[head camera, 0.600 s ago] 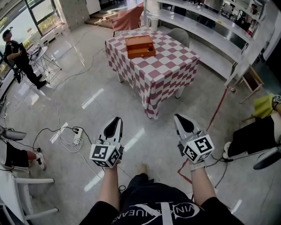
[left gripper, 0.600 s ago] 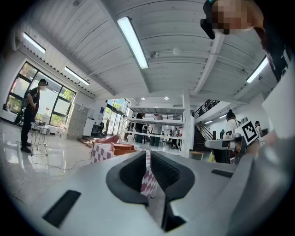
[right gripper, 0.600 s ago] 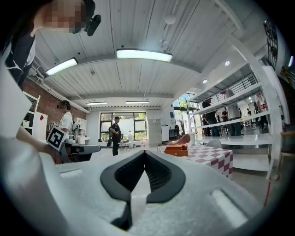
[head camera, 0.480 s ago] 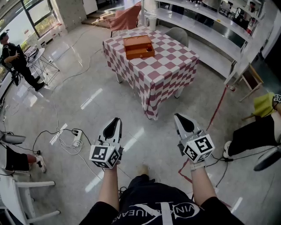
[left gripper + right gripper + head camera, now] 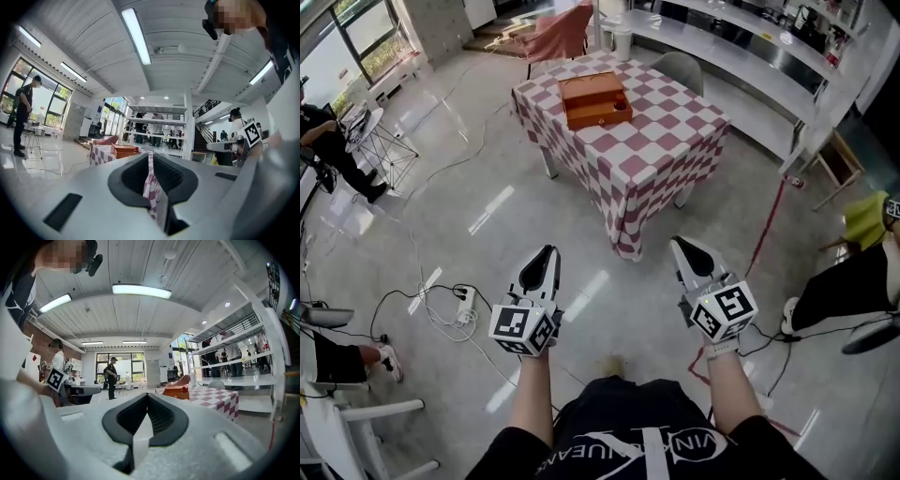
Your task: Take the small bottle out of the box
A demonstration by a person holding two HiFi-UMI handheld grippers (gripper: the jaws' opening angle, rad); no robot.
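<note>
An orange-brown open box (image 5: 593, 99) lies on the far part of a table with a red-and-white checked cloth (image 5: 656, 155), some metres ahead of me. A small dark red thing (image 5: 620, 106) shows at the box's right end; it is too small to tell what it is. My left gripper (image 5: 547, 259) and right gripper (image 5: 682, 251) are held side by side over the floor, well short of the table, both shut with nothing in them. The left gripper view shows the box (image 5: 124, 151) beyond the shut jaws (image 5: 151, 155). The right gripper view shows it (image 5: 176, 392) right of the jaws (image 5: 147, 394).
A power strip with cables (image 5: 464, 300) lies on the floor at left, near a white chair (image 5: 356, 422). A person (image 5: 328, 141) stands far left and another (image 5: 853, 281) sits at right. A grey chair (image 5: 680, 73) and a long counter (image 5: 750, 66) stand behind the table.
The view has shifted a little: the table and box sit slightly lower and further left in the head view. Both grippers keep their pose and stay shut.
</note>
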